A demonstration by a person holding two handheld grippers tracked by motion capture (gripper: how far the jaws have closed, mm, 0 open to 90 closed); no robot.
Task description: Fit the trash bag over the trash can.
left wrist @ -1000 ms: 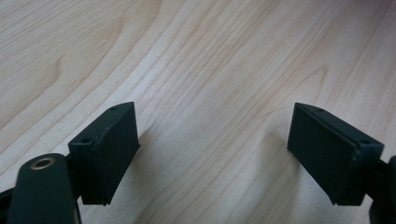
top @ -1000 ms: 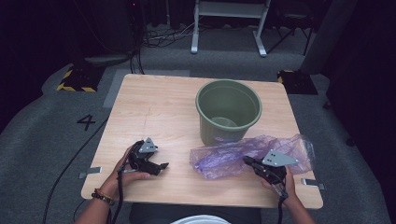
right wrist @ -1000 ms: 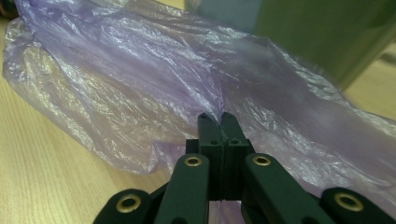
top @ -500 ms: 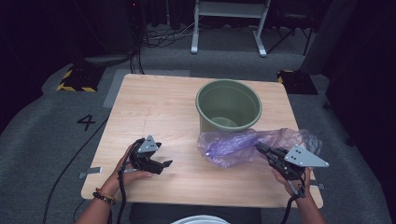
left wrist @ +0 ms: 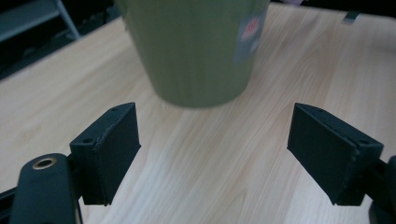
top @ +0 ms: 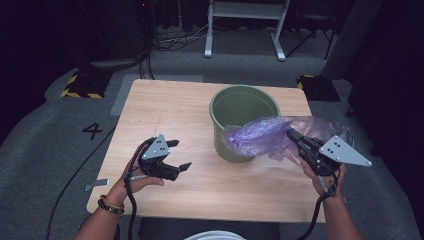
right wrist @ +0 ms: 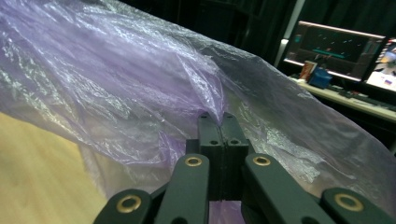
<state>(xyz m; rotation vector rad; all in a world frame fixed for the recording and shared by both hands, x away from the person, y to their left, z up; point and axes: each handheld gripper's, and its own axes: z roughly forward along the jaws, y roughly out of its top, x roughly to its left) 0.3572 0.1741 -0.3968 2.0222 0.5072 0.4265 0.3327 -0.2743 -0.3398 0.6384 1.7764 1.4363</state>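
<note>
So the right gripper (top: 294, 136) has its jaws pressed together on a fold of the purple bag (top: 272, 135), and in the right gripper view you can see the thin plastic pinched right at the tips (right wrist: 222, 119) and billowing out on both sides of them. The right hand (top: 325, 172) comes in from the bottom right corner of the high view, forearm angled up and slightly inward, gripper pointing toward the upper left at the bucket (top: 244, 122). The bag hangs off the table (top: 165, 110), held up in the air. Its far end drapes against the bucket's right side and rim, the rest bunches around the gripper.

The left gripper (top: 181, 154) has its jaws spread wide with nothing in them. The left hand (top: 140, 170) sits near the front left part of the table, wrist bent so the gripper points right, toward the bucket. In the left gripper view the two jaws frame bare wood, with the bucket's green wall (left wrist: 196, 51) straight ahead, apart from the tips. Can't tell if that hand rests on the wood or floats above it.

The bucket stands upright on the far right part of the table.
</note>
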